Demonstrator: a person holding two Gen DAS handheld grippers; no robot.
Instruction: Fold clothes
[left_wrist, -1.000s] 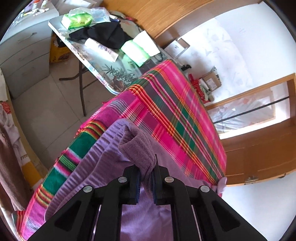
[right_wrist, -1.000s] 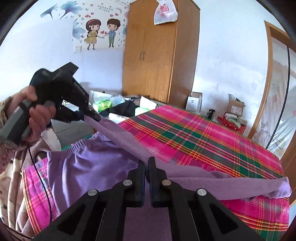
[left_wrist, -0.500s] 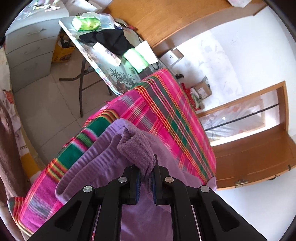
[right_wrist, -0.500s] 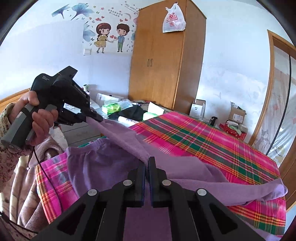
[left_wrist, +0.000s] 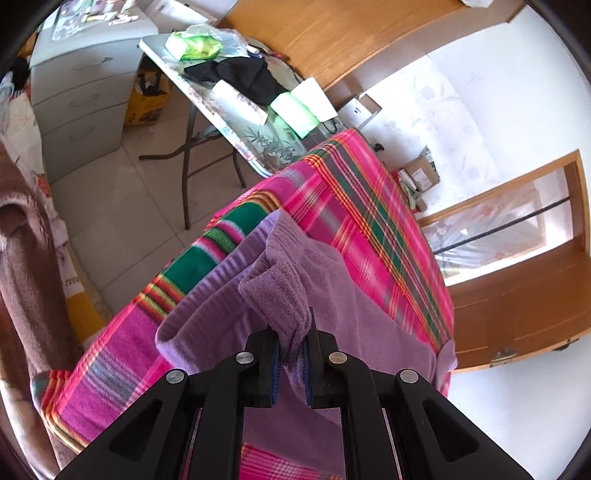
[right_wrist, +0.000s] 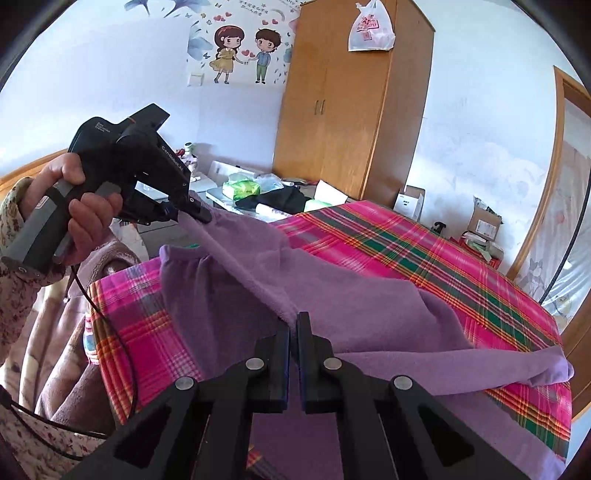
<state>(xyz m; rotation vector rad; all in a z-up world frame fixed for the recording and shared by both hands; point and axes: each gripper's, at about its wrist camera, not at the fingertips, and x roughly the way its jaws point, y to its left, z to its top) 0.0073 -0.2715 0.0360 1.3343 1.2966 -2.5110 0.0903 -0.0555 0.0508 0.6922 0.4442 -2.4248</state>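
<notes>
Purple fleece trousers (right_wrist: 354, 314) lie across a bed with a pink, green and orange plaid cover (right_wrist: 424, 258). My left gripper (left_wrist: 291, 343) is shut on a bunched fold of the purple fleece trousers (left_wrist: 280, 295), lifted off the bed near the ribbed waistband (left_wrist: 210, 284). In the right wrist view the left gripper (right_wrist: 201, 217) shows in a hand (right_wrist: 88, 218), holding the cloth up at the left. My right gripper (right_wrist: 293, 332) is shut on the same stretched edge, lower and nearer. One leg end (right_wrist: 554, 373) rests at the right of the bed.
A folding table (left_wrist: 236, 136) beside the bed carries green packets, a black garment and a roll. Grey drawers (left_wrist: 77, 107) stand on the tiled floor. A wooden wardrobe (right_wrist: 351, 110) and cardboard boxes (right_wrist: 484, 225) line the far wall. A door frame stands at the right.
Both grippers have risen with the fleece still pinched. The cloth edge between them is lifted higher and more of the trousers and bed shows below.
</notes>
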